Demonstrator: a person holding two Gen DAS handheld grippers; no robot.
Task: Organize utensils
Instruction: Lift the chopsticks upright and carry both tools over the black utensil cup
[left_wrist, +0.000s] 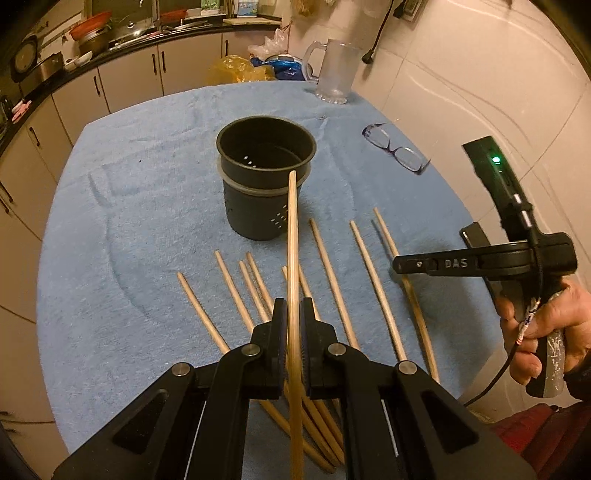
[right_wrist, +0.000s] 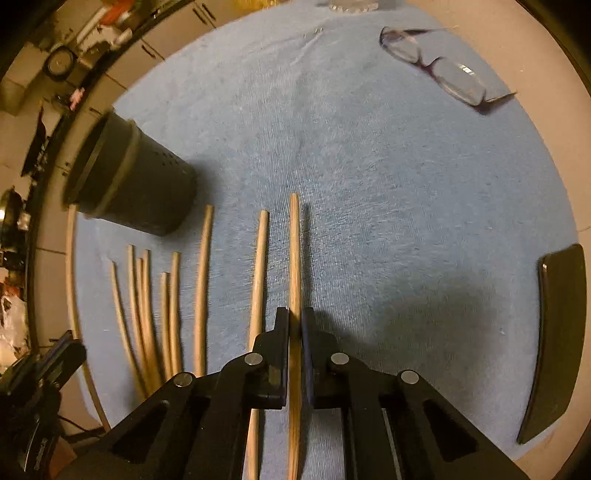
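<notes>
Both grippers clamped on one chopstick each, above blue towel.

Left gripper (left_wrist: 293, 325) jaws closed on a chopstick (left_wrist: 292, 258), tip near the dark perforated holder's (left_wrist: 264, 177) rim. Right gripper (right_wrist: 294, 332) jaws closed on another chopstick (right_wrist: 294, 258), low over the towel (right_wrist: 369, 184). Loose chopsticks (left_wrist: 332, 266) lie before holder; eyeglasses (left_wrist: 397, 147) well right.

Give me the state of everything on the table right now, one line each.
Left gripper: shut on a chopstick, lifted.
Right gripper: shut on another chopstick.
Holder: upright, looks empty.
Loose chopsticks: lying flat on the towel.
Glasses: unfolded, lying flat.
Mug: upright, empty.
</notes>
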